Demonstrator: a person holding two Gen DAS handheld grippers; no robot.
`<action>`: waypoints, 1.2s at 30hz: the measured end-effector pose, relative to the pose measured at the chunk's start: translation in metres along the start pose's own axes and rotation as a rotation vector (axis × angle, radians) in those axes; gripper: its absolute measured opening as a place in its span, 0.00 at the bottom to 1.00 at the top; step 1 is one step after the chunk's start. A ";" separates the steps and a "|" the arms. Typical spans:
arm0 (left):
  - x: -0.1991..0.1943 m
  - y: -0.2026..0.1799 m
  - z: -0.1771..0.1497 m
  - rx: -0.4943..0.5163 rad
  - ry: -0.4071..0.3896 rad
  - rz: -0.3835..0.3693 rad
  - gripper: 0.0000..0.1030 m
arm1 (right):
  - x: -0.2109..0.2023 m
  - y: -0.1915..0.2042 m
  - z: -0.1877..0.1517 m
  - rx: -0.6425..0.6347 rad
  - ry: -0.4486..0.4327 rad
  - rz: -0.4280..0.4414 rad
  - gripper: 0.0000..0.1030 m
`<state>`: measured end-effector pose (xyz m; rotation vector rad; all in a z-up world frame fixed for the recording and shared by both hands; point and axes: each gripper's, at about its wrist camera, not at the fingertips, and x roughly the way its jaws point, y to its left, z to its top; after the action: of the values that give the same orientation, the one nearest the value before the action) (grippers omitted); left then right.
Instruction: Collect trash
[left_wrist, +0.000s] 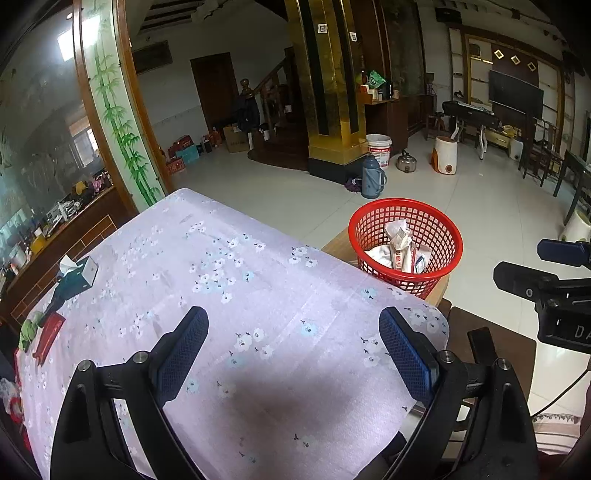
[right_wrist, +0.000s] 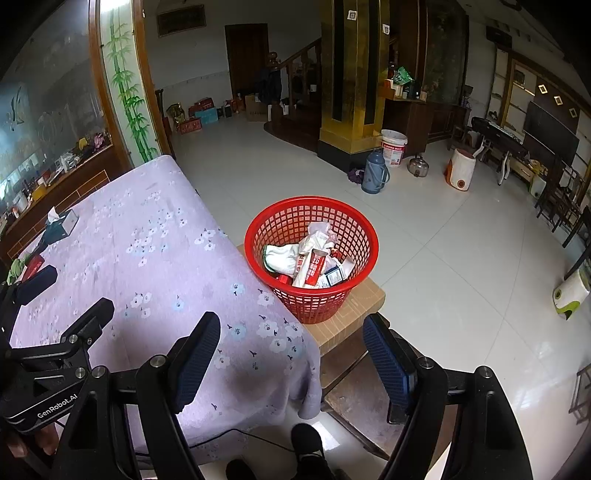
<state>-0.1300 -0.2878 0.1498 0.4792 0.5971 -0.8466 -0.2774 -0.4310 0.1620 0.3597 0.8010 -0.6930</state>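
Jaws of both the left gripper (left_wrist: 293, 349) and right gripper (right_wrist: 291, 360) stand spread, empty. Red plastic mesh basket (right_wrist: 258, 229) at twelve o'clock holds wrappers; remaining trash, perhaps, lies at the lilac floral-clothed bench's (left_wrist: 229, 258) nine-o'clock end — reach there next.

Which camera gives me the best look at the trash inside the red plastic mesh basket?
The right wrist view: it looks down into the red plastic mesh basket, showing crumpled white wrappers and a red carton. The left wrist view shows the basket from farther off and at a lower angle, so its near wall hides part of the contents.
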 end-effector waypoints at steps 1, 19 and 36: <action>0.000 0.001 0.000 0.001 -0.001 0.002 0.90 | 0.000 0.000 0.000 -0.001 0.001 0.000 0.81; 0.000 0.002 -0.002 -0.003 -0.003 -0.001 0.90 | 0.002 0.004 -0.002 0.001 0.004 -0.005 0.83; 0.001 0.000 -0.004 -0.010 -0.003 0.000 0.90 | 0.000 0.007 -0.006 -0.007 0.008 -0.003 0.84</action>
<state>-0.1306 -0.2858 0.1468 0.4690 0.5985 -0.8437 -0.2752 -0.4228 0.1583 0.3555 0.8119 -0.6922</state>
